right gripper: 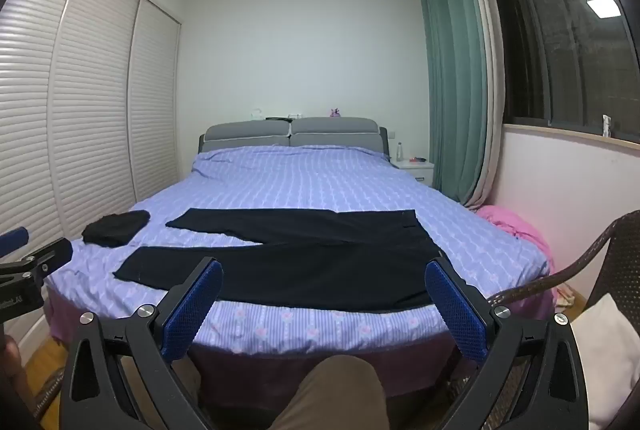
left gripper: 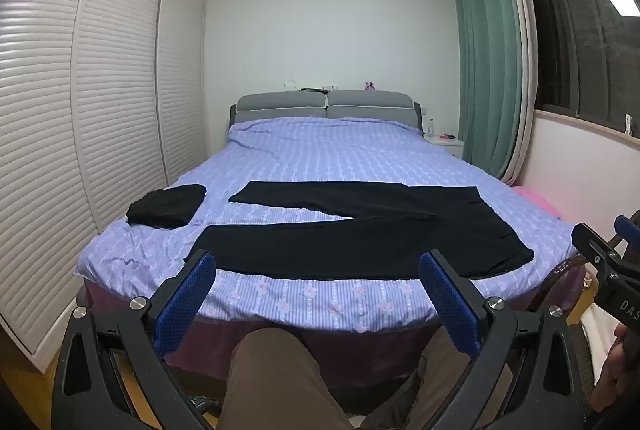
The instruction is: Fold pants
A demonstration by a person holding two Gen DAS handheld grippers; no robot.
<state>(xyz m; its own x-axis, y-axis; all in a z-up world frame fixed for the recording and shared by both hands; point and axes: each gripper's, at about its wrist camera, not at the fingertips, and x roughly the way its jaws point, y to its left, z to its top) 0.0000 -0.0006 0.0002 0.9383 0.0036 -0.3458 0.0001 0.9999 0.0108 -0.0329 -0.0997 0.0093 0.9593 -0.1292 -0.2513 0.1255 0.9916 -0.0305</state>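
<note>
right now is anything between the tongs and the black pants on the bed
Nothing visible blocks them. The black pants lie spread flat on the purple striped bedspread, both open tongs, left and right, hover short of them. The folded black garment sits off left, apart.

bed (left gripper: 320,157): purple striped cover, grey headboard | on it: black pants (left gripper: 360,230) spread flat near the foot edge, legs apart | folded black garment (left gripper: 166,205) just beside the leg ends
</note>
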